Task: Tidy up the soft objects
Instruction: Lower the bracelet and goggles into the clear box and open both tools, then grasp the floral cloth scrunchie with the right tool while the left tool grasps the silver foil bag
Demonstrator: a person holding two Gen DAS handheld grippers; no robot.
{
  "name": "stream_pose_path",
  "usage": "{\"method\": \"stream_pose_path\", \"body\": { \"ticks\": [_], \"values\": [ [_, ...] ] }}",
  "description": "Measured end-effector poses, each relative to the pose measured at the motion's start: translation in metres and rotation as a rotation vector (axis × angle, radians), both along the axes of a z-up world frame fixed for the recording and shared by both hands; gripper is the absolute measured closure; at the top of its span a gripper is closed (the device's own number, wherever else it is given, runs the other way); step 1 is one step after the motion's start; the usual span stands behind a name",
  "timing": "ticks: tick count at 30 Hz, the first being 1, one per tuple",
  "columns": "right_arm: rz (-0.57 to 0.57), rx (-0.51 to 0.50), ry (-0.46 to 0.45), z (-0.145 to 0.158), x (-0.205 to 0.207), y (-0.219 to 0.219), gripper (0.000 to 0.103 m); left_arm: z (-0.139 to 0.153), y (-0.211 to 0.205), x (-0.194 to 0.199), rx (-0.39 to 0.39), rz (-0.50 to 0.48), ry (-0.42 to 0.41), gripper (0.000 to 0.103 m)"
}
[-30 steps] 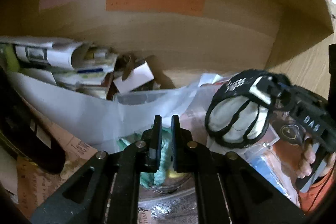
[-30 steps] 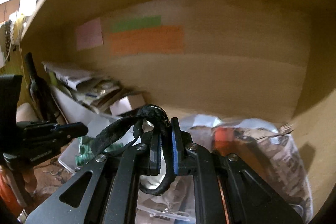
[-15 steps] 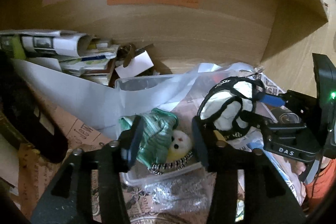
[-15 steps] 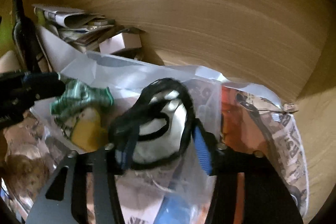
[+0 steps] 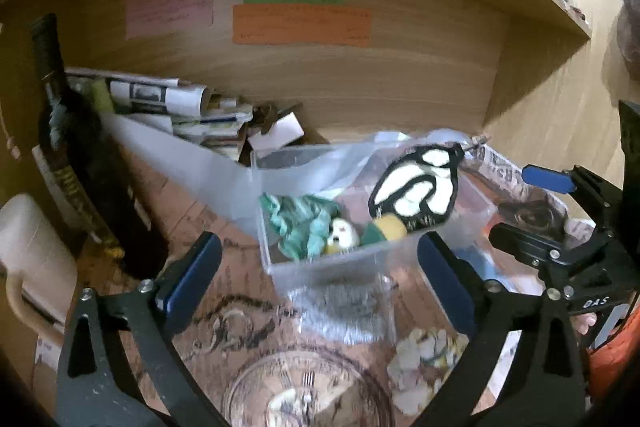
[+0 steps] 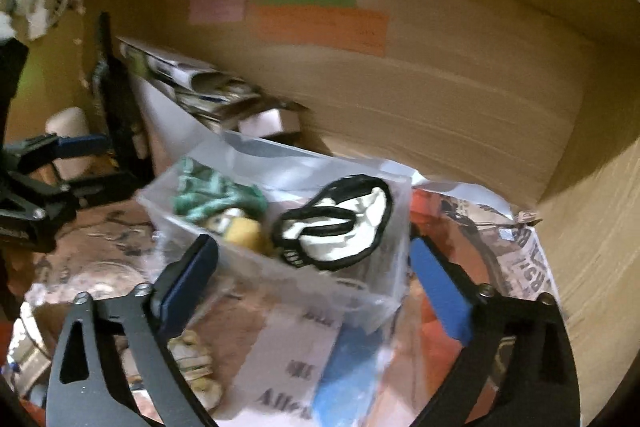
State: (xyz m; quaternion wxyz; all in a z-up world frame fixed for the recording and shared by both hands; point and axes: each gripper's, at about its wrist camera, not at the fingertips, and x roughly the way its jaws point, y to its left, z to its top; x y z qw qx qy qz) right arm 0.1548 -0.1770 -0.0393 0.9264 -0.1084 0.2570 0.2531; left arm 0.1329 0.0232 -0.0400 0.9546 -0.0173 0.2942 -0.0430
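Note:
A clear plastic box (image 5: 280, 269) (image 6: 240, 255) stands on the cluttered shelf. In it lie a green crumpled cloth (image 5: 300, 219) (image 6: 212, 197), a yellow and white soft toy (image 5: 346, 233) (image 6: 240, 229) and a white soft item with black straps (image 5: 418, 191) (image 6: 340, 223). My left gripper (image 5: 320, 277) is open and empty, just in front of the box. My right gripper (image 6: 310, 277) is open and empty, with the box between its fingers; it also shows at the right of the left wrist view (image 5: 548, 211).
A dark bottle (image 5: 88, 167) stands at the left by a white jug (image 5: 28, 259). Rolled papers (image 5: 160, 99) and a small white box (image 5: 276, 131) lie at the back wall. Newspaper (image 6: 524, 251) and printed packets (image 6: 296, 359) cover the shelf floor.
Both grippers opened wide and drew back from the box. The right gripper let go of the strapped white item, which now lies in the box. The left gripper released the green cloth.

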Motion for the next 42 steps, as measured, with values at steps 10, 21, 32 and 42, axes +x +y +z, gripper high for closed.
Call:
{"method": "stream_pose_path", "body": {
  "ticks": [10, 21, 32, 42],
  "values": [
    [0.112, 0.002, 0.159, -0.045, -0.022, 0.032, 0.004, -0.033, 0.005, -0.027, 0.002, 0.009, 0.092, 0.002],
    [0.184, -0.086, 0.333, -0.091, -0.019, 0.061, 0.009, -0.085, 0.014, -0.020, -0.035, 0.044, 0.269, 0.002],
    [0.172, -0.089, 0.294, -0.090, -0.022, 0.048, 0.085, -0.093, -0.001, 0.015, -0.057, 0.004, 0.322, 0.002],
    [0.046, 0.014, 0.212, -0.063, -0.012, -0.007, 0.085, -0.102, -0.015, 0.056, -0.068, -0.006, 0.342, 0.017]
  ]
}}
